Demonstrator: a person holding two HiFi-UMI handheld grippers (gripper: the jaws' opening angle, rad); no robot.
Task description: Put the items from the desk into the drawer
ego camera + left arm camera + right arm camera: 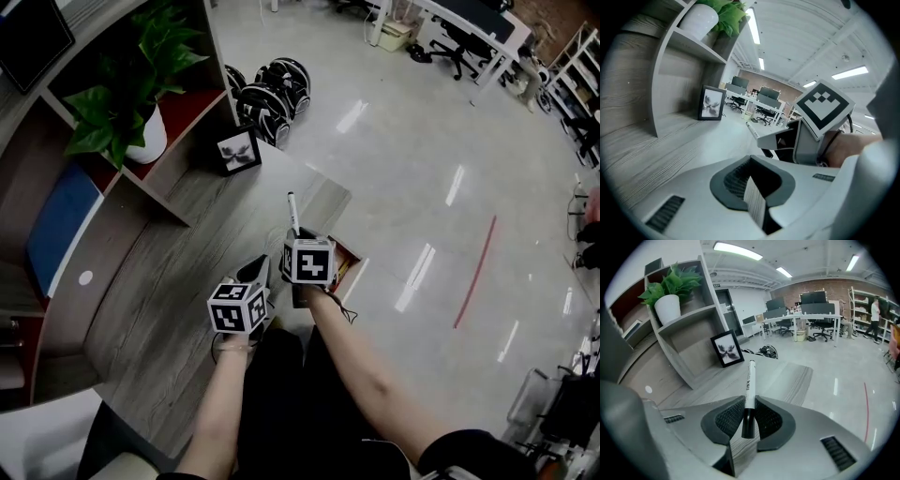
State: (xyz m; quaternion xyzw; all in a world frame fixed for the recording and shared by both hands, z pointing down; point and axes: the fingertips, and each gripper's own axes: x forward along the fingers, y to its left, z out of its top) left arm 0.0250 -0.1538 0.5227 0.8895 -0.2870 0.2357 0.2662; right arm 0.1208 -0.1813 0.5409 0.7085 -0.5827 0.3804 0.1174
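A white marker pen with a black cap (292, 214) sticks up out of my right gripper (297, 236), which is shut on its capped end (749, 390). That gripper hangs over the desk's right edge, just above an open drawer (346, 266) whose inside is mostly hidden. Close to its left is my left gripper (258, 272), low over the wood-grain desk (169, 272). In the left gripper view its jaws (750, 159) meet at the tips with nothing between them, and the right gripper's marker cube (824, 108) fills the right side.
A framed picture (238, 150) leans at the desk's far end beside the shelf unit. A potted plant (131, 84) stands on a shelf above. Black wheeled devices (267, 94) sit on the glossy floor beyond. Office desks and chairs (811, 315) stand far off.
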